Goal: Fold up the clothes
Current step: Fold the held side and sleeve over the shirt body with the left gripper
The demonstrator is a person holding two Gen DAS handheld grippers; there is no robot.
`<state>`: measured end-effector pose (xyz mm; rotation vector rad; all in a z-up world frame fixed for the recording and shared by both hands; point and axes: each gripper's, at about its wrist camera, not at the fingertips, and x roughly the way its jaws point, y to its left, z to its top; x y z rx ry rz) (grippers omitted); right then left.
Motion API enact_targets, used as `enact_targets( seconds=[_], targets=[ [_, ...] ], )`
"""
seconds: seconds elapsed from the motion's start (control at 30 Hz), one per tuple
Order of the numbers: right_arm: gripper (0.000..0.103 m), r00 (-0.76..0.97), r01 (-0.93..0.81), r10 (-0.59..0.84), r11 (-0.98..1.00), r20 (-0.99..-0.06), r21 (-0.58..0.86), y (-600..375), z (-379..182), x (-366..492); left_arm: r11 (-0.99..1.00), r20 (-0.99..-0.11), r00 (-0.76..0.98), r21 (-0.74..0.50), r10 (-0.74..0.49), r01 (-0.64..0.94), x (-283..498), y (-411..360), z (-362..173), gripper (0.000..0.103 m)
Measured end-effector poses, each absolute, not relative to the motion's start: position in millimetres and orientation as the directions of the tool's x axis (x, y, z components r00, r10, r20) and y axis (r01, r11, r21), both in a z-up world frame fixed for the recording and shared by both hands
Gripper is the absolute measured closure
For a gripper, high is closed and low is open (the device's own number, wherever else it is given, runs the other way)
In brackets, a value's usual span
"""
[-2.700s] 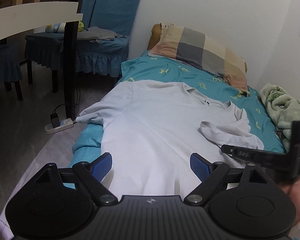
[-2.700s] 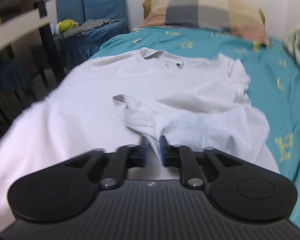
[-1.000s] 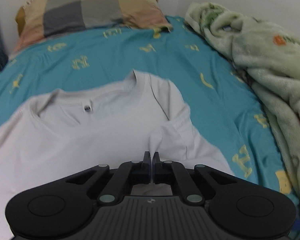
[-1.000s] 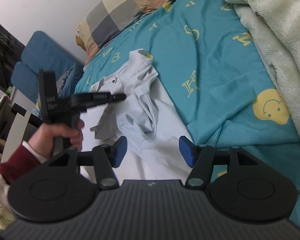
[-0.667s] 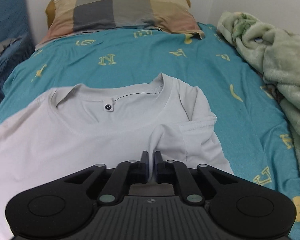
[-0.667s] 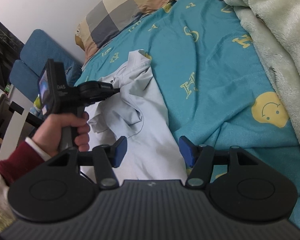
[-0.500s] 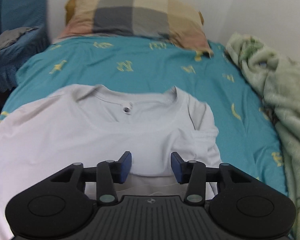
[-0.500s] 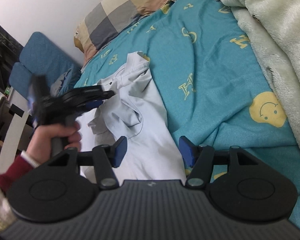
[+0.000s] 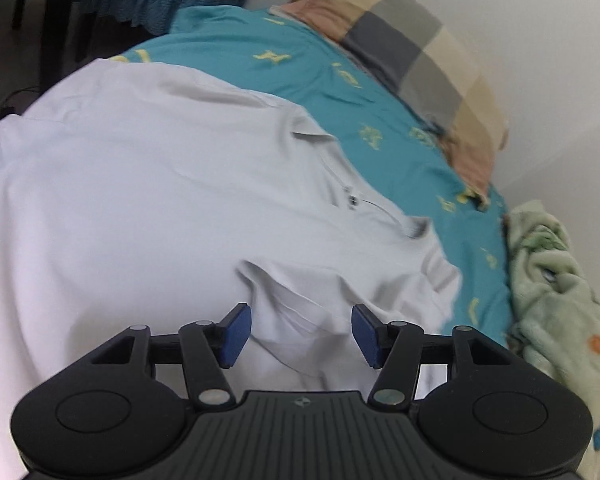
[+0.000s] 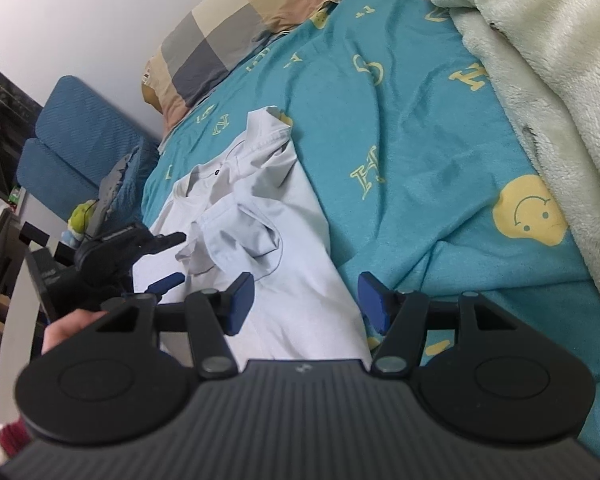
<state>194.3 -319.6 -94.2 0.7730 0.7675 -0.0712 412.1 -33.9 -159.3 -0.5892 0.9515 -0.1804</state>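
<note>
Your pale grey T-shirt (image 9: 148, 208) lies spread on the bed, collar toward the pillow end. Its right sleeve (image 9: 300, 304) is folded inward over the chest, rumpled, while the left side drapes off the mattress edge.

The left wrist view looked down steeply and close over a pale grey cotton shirt (image 9: 148, 208) toward a checked pillow (image 9: 416, 52), somewhat blurred. The right wrist view faced the same shirt and pillow from the teal letter-printed bedsheet's (image 10: 412, 120) other side.
</note>
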Motion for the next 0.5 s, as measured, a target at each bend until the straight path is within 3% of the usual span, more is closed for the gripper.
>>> enact_targets(
  seconds=[0.2,0.3,0.33,0.37,0.4,0.5],
  targets=[
    [0.042,0.735,0.331,0.204,0.724,-0.646,0.605,-320.8,-95.0,195.8,0.861,-0.666,0.588,-0.496,-0.46,0.112,383.0,-88.8,-140.9,0.035],
    [0.042,0.734,0.331,0.202,0.727,-0.648,0.602,-321.3,-95.9,196.5,0.885,-0.684,0.58,-0.436,-0.442,0.16,376.0,-114.1,-146.3,0.04],
    [0.042,0.735,0.332,0.198,0.729,-0.649,0.599,-321.6,-96.0,196.6,0.893,-0.695,0.575,-0.418,-0.431,0.165,374.7,-120.0,-150.1,0.059],
    [0.042,0.735,0.334,0.195,0.73,-0.65,0.596,-321.8,-96.2,196.7,0.889,-0.699,0.563,-0.425,-0.441,0.17,373.5,-122.3,-154.3,0.089],
    [0.042,0.735,0.336,0.192,0.731,-0.651,0.595,-322.4,-96.2,196.5,0.883,-0.696,0.557,-0.439,-0.452,0.167,371.3,-121.7,-155.4,0.1],
    [0.042,0.739,0.338,0.187,0.728,-0.647,0.597,-325.1,-94.6,193.9,0.854,-0.641,0.598,-0.496,-0.482,0.156,352.1,-99.8,-143.4,0.099]
  ],
)
